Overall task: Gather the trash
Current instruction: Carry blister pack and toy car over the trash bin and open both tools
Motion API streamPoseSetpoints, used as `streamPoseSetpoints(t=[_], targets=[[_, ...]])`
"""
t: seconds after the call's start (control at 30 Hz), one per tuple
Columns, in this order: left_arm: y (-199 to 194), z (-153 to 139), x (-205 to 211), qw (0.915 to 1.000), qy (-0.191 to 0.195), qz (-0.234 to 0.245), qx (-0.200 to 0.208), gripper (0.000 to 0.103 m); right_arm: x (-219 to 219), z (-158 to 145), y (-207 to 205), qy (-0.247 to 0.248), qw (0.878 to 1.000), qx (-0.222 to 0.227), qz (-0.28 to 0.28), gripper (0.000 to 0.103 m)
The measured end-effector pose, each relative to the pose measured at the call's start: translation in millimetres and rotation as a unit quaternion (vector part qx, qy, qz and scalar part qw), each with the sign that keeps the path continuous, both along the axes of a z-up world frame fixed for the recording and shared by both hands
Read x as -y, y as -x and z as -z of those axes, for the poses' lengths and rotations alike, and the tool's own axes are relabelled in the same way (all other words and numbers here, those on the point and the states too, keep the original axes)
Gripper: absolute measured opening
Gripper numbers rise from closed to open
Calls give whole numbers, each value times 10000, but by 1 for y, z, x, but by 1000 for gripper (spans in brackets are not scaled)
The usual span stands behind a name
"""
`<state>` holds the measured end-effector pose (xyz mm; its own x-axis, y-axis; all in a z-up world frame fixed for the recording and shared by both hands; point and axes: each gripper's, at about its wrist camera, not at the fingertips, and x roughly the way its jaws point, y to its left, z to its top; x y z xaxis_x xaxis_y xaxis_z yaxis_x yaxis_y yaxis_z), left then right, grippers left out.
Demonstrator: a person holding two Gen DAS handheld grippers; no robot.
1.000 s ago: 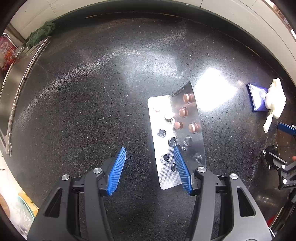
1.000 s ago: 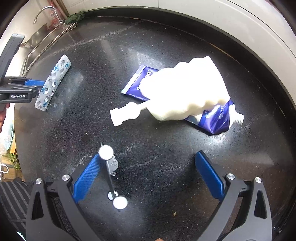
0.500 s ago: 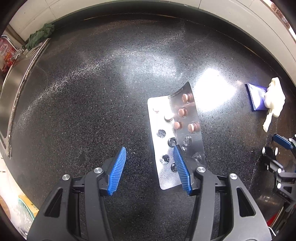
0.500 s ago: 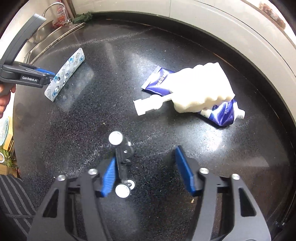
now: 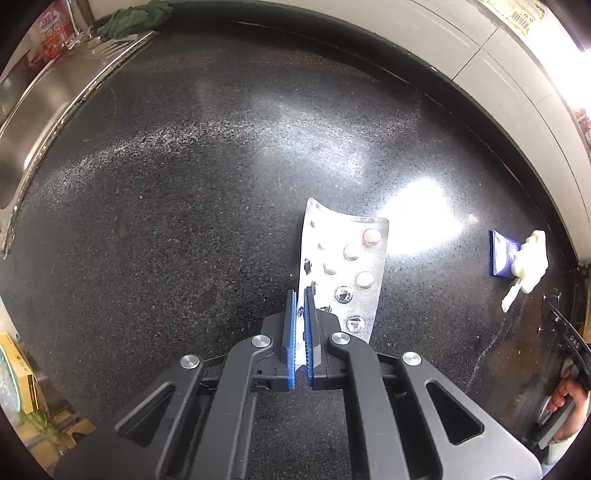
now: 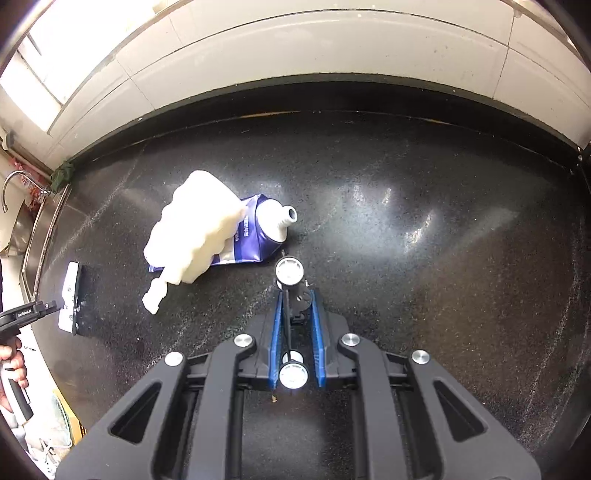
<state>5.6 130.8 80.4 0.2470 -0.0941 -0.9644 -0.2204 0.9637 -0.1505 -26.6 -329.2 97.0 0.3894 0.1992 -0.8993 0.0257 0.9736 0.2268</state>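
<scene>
My left gripper (image 5: 300,295) is shut on the near edge of a silver blister pack (image 5: 343,269) that holds a few pink pills. The pack sticks out forward over the black counter. From the right wrist view the pack (image 6: 70,295) shows edge-on in the left gripper (image 6: 44,308). My right gripper (image 6: 297,295) is shut on a small black rod with white round ends (image 6: 290,271), which lies lengthwise between the pads. Just beyond it, a blue squeezed tube (image 6: 258,236) lies under a crumpled white wad (image 6: 195,229). The left wrist view shows the tube (image 5: 498,254) and wad (image 5: 532,254) at far right.
The speckled black counter (image 5: 184,184) ends at a white tiled wall (image 6: 332,48) behind. A steel sink (image 5: 44,110) with a tap (image 6: 11,184) lies at the left, a green cloth (image 5: 136,18) at its far corner. A hand (image 5: 569,398) holds the right gripper's handle.
Both grippers went from open to shut: the left on the blister pack, the right on the black rod. Both rolled and shifted, and the pack now stands tilted in the grip.
</scene>
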Motion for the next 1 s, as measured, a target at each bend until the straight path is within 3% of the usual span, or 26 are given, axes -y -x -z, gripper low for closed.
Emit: streamPoseSetpoints(t=[0.13, 0.33, 0.63, 0.87, 1.0], targets=[[16, -8, 4, 9996, -258, 82, 80, 0, -17, -3, -6, -30, 9996, 55, -266, 15], [37, -11, 5, 9998, -133, -94, 106, 0, -52, -5, -9, -109, 9974, 101, -702, 15], [68, -58, -20, 9972, -144, -515, 523, 0, -87, -29, -12, -199, 9925, 332, -1158, 15], [129, -76, -101, 9853, -213, -1583, 604, 0, -163, -44, -33, -361, 9829, 338, -1776, 15], [201, -83, -157, 9678, -439, -2421, 524, 0, -235, -52, -38, -419, 9692, 323, -2405, 15]])
